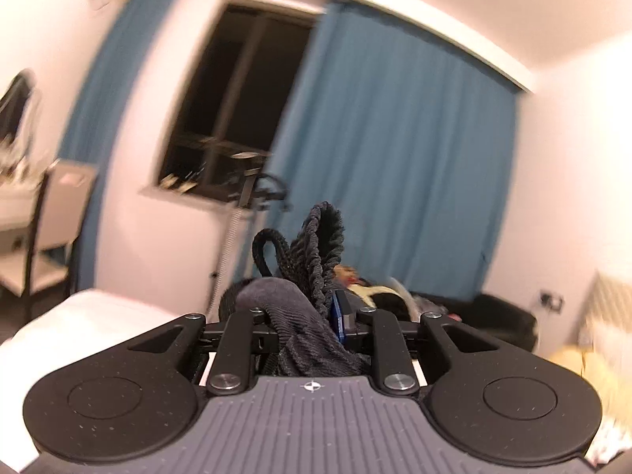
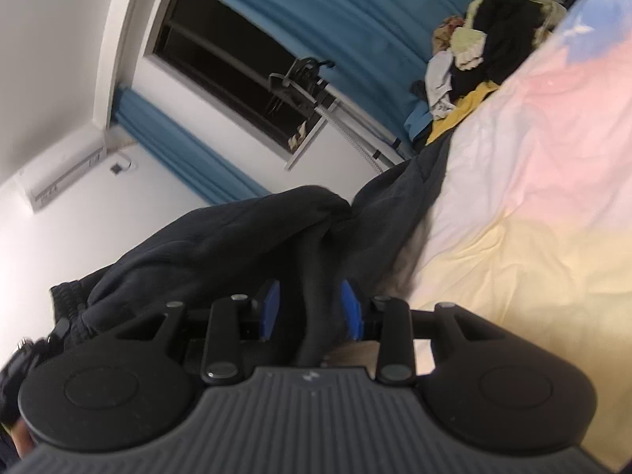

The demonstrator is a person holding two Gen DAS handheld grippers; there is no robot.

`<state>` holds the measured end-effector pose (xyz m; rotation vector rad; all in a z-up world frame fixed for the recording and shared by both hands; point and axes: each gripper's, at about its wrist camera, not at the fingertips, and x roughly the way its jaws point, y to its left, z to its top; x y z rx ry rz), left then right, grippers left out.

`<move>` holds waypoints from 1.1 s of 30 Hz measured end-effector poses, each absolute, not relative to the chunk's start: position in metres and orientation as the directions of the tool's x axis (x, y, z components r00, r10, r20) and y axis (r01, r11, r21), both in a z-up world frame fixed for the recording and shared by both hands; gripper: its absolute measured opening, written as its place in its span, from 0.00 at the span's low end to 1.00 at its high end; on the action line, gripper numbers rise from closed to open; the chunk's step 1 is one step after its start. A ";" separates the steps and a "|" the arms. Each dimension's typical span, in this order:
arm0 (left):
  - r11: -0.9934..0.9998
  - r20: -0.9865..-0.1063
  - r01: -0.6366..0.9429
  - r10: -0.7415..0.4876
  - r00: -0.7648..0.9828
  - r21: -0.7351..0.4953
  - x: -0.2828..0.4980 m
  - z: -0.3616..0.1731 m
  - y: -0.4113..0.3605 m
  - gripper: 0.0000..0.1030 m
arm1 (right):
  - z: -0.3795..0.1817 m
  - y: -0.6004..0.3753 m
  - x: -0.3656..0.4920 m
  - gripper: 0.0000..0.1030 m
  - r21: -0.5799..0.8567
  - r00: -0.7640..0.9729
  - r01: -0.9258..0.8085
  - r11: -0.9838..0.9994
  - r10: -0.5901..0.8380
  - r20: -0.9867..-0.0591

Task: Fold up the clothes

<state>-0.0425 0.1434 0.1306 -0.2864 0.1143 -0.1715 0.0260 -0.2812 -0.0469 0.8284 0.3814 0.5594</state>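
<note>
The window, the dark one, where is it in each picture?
Left wrist view: the window sits upper left of middle, between the blue curtains.
Right wrist view: the window is upper left, tilted, with curtains above and below it.
Shared landmark: the clothes pile, right of the window in both.

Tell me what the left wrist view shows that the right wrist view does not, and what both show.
Only the left wrist view shows the left claw shut on the ribbed hem of the dark garment, a chair and a black sofa.

Only the right wrist view shows the right claw with dark cloth between its blue pads, the pastel bedspread and a wall unit.

Both show the dark window and blue curtains.
</note>
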 end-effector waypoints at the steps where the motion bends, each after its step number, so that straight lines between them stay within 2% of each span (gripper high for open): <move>1: 0.938 -0.123 0.114 -0.162 0.979 -0.327 -0.032 0.123 0.162 0.24 | -0.046 -0.276 0.026 0.36 0.767 0.787 -0.320 0.556 0.607 -0.112; 6: 0.853 -0.363 -0.130 -0.073 0.929 -0.505 0.036 0.043 0.254 0.23 | -0.048 -0.255 0.030 0.36 0.729 0.768 -0.323 0.604 0.618 -0.171; 10: 0.766 -0.454 -0.281 -0.016 0.891 -0.578 0.044 -0.026 0.304 0.24 | -0.054 -0.247 0.031 0.40 0.701 0.769 -0.302 0.646 0.600 -0.221; 11: 0.741 -0.450 -0.295 -0.010 0.893 -0.604 0.041 -0.036 0.310 0.26 | -0.056 -0.246 0.032 0.42 0.701 0.771 -0.291 0.651 0.594 -0.231; 12: 0.716 -0.439 -0.304 -0.004 0.899 -0.629 0.035 -0.042 0.313 0.32 | -0.059 -0.245 0.033 0.43 0.700 0.773 -0.281 0.656 0.587 -0.240; 13: 0.696 -0.432 -0.307 -0.005 0.902 -0.649 0.033 -0.044 0.316 0.46 | -0.061 -0.244 0.034 0.44 0.701 0.774 -0.272 0.659 0.583 -0.247; 14: 0.687 -0.429 -0.303 -0.015 0.903 -0.661 0.024 -0.045 0.318 0.55 | -0.062 -0.244 0.035 0.45 0.699 0.776 -0.265 0.664 0.577 -0.254; 15: 0.679 -0.427 -0.298 -0.026 0.904 -0.671 0.013 -0.045 0.319 0.76 | -0.062 -0.243 0.036 0.48 0.693 0.779 -0.262 0.672 0.571 -0.259; 16: 0.671 -0.403 -0.265 -0.054 0.914 -0.692 0.003 -0.043 0.320 0.89 | -0.062 -0.241 0.037 0.51 0.687 0.782 -0.259 0.679 0.564 -0.264; 17: 0.663 -0.372 -0.225 -0.087 0.924 -0.714 -0.007 -0.041 0.319 0.89 | -0.062 -0.240 0.037 0.54 0.679 0.785 -0.259 0.687 0.559 -0.266; 19: 0.664 -0.344 -0.179 -0.125 0.931 -0.726 -0.023 -0.031 0.322 0.90 | -0.061 -0.238 0.036 0.66 0.666 0.791 -0.258 0.700 0.548 -0.271; 21: 0.705 -0.355 -0.188 -0.097 0.930 -0.684 -0.037 -0.014 0.315 0.92 | -0.061 -0.237 0.034 0.78 0.655 0.803 -0.242 0.716 0.527 -0.280; 22: 0.743 -0.351 -0.182 -0.074 0.934 -0.643 -0.042 0.000 0.305 0.94 | -0.061 -0.237 0.034 0.81 0.650 0.809 -0.239 0.721 0.518 -0.277; 27: 0.899 -0.281 -0.037 -0.097 0.955 -0.437 -0.051 0.059 0.219 0.97 | -0.055 -0.239 0.041 0.84 0.630 0.834 -0.212 0.747 0.474 -0.282; 30: 0.933 -0.247 0.086 -0.180 0.952 -0.349 -0.033 0.079 0.150 0.97 | -0.049 -0.244 0.056 0.84 0.652 0.826 -0.188 0.734 0.478 -0.300; 33: 0.929 -0.267 0.189 -0.279 0.922 -0.319 0.005 0.075 0.076 0.97 | -0.041 -0.252 0.080 0.84 0.684 0.817 -0.155 0.713 0.481 -0.317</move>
